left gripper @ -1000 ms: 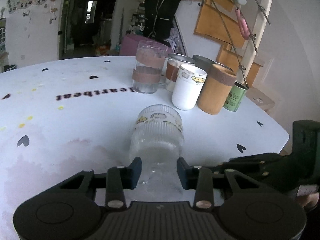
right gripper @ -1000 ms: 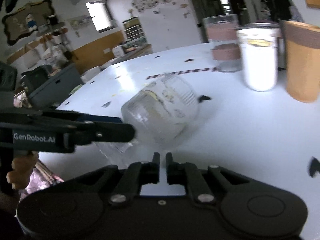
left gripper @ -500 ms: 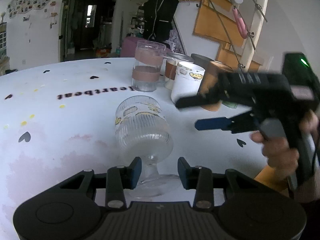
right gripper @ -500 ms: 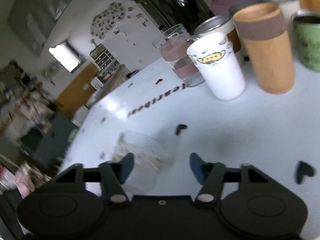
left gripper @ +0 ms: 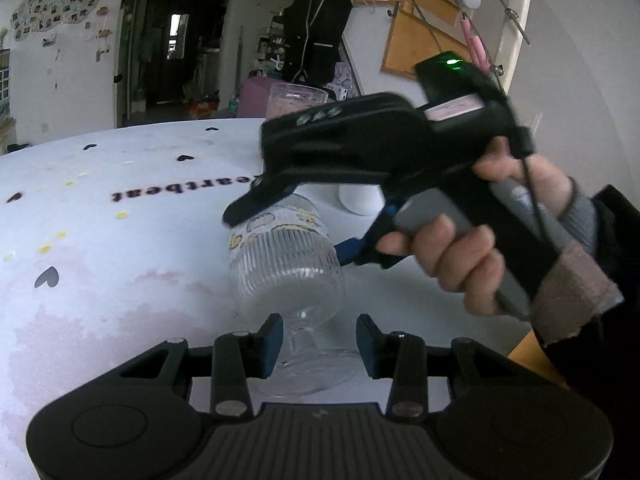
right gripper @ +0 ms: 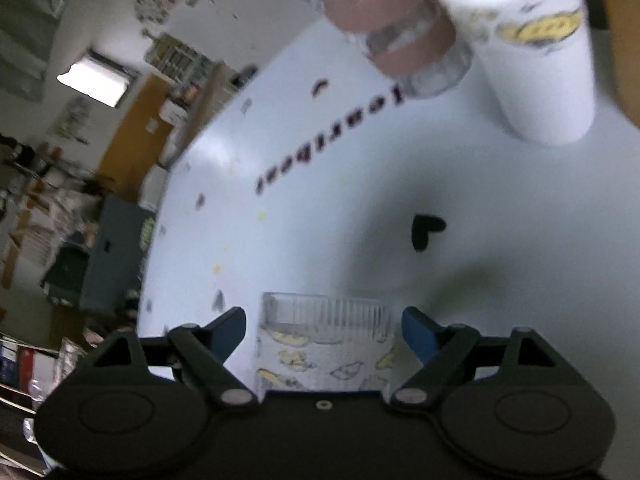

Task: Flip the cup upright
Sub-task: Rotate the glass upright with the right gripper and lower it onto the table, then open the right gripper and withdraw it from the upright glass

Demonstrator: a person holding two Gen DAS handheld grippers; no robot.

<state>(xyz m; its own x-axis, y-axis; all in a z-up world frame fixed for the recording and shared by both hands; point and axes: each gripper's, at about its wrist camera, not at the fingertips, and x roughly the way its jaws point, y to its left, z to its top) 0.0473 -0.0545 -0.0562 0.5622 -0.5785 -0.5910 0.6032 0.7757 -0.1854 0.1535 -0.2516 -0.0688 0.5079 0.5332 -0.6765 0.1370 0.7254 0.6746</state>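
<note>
A clear ribbed stemmed glass cup (left gripper: 286, 268) with yellow cartoon prints lies on its side on the white table (left gripper: 120, 240), foot towards me. My left gripper (left gripper: 318, 340) is open, its fingers on either side of the stem without touching. My right gripper (left gripper: 308, 228) comes down from above over the cup's rim end, open. In the right wrist view the cup's bowl (right gripper: 324, 344) sits between the open right fingertips (right gripper: 324, 324), apart from both pads.
Standing cups are at the far side: a glass with a brown band (right gripper: 400, 36), a white printed cup (right gripper: 532, 52) and others hidden behind the right gripper. The table's near right edge (left gripper: 516, 344) is close.
My right gripper opened, swung up and over, and came down around the cup's rim end. The cup rolled slightly left. The left gripper stayed open around the stem.
</note>
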